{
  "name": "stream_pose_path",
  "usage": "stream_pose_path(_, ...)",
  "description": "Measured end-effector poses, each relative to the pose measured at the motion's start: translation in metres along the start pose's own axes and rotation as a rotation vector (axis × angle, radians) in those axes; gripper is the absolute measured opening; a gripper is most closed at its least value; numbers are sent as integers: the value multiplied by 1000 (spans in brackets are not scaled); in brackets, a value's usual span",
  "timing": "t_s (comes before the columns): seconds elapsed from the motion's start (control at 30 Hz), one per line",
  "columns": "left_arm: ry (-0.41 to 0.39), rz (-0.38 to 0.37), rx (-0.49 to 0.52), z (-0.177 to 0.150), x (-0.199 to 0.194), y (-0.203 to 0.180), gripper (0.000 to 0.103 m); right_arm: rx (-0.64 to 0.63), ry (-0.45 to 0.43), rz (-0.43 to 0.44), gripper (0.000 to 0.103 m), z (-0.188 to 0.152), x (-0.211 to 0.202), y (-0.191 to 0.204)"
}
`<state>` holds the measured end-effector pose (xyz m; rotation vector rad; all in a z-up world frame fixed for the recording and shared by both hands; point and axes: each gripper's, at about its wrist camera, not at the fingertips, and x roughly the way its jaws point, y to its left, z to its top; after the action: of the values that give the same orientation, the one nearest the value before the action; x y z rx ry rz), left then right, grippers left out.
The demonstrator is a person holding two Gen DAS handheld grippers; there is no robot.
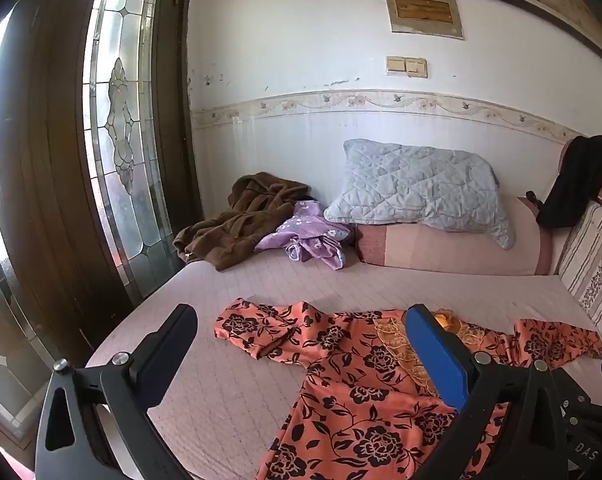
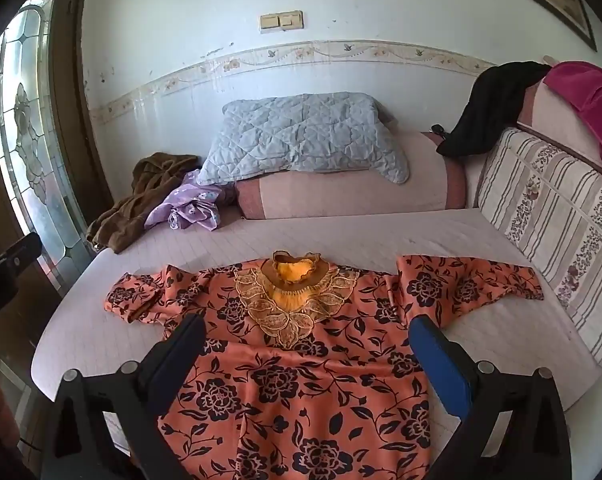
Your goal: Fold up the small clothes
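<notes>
An orange blouse with black flowers (image 2: 301,380) lies spread flat on the pink bed (image 2: 341,236), neck with gold lace away from me, both sleeves out to the sides. It also shows in the left wrist view (image 1: 349,400). My right gripper (image 2: 305,344) is open and empty, hovering over the blouse's chest. My left gripper (image 1: 301,336) is open and empty, above the blouse's left shoulder and sleeve. The left gripper's tip shows at the left edge of the right wrist view (image 2: 13,256).
A grey quilted pillow (image 2: 305,136) rests on a pink bolster (image 2: 353,196) at the bed's head. A brown garment (image 2: 137,196) and a purple floral garment (image 2: 189,204) lie at the far left. A striped cushion (image 2: 553,232), black cloth (image 2: 485,108) and magenta cloth (image 2: 589,96) are at right. A glass door (image 1: 117,128) stands left.
</notes>
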<state>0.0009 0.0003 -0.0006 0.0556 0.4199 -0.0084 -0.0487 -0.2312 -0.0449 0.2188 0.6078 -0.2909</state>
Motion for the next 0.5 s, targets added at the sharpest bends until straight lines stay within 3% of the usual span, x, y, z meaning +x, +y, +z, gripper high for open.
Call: stream_pose_path(0.5,10,25,-3,-3,23,3,103,-9,-5,-8,103,8,20,0)
